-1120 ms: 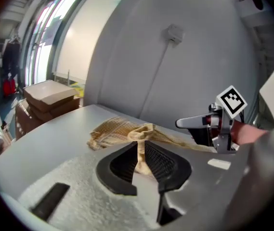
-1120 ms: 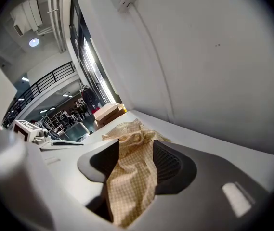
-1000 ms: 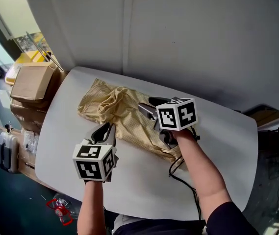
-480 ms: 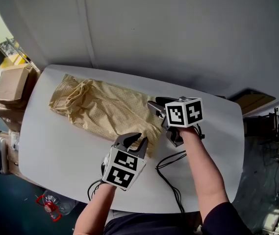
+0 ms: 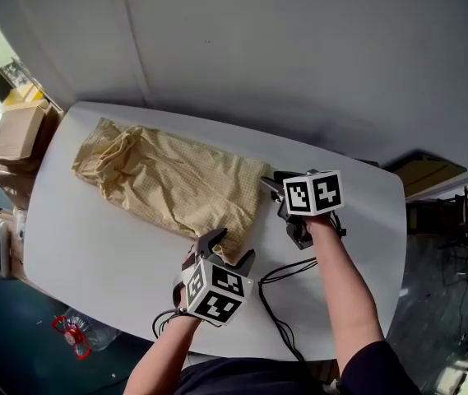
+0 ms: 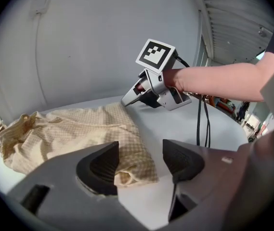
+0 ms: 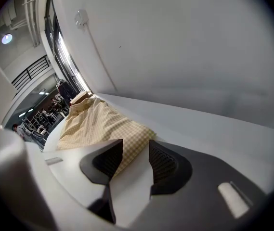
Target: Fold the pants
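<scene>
Yellow checked pants (image 5: 168, 183) lie stretched across the white table (image 5: 94, 245), bunched at the far left end. My left gripper (image 5: 227, 249) sits at the near right corner of the hem. Its jaws are opening wide, and that corner (image 6: 132, 170) lies loose between them, not pinched. My right gripper (image 5: 276, 186) is at the far right corner of the hem, jaws apart. In the right gripper view the cloth edge (image 7: 127, 138) shows in the gap between its pads (image 7: 163, 162), which do not press on it. The left gripper view shows the right gripper (image 6: 127, 100) beyond the pants.
Cardboard boxes (image 5: 16, 134) stand off the table's left end. Black cables (image 5: 279, 303) trail over the table's near right part behind the grippers. A grey wall (image 5: 299, 72) runs along the far side. The floor lies well below the near edge.
My left gripper has slid right along the pants' near edge to the hem corner and opened its jaws. The right gripper moved right too, and the pants lie flatter and longer.
</scene>
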Demonstrator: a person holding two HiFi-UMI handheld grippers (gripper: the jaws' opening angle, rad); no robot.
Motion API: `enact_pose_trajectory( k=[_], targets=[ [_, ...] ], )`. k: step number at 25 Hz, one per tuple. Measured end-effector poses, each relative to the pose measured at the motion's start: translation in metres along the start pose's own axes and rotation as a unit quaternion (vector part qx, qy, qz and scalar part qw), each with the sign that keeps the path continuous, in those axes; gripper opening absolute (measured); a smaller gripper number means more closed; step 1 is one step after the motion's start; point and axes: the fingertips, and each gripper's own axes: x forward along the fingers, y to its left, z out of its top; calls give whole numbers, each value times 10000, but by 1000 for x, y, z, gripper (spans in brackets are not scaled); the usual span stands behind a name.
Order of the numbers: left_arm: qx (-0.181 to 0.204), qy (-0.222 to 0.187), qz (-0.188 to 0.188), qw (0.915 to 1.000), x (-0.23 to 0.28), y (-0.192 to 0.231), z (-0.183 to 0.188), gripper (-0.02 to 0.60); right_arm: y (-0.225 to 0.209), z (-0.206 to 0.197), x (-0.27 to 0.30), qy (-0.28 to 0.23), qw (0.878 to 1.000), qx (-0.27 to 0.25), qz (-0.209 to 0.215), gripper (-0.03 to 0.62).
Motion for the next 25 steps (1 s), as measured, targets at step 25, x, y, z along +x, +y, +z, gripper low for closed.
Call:
enact_pose_trajectory(
  k=[25],
  targets=[
    [-332, 473, 76, 9983, 5, 13, -27, 64, 10, -1, 20, -42, 9990, 372, 251, 31]
  ],
)
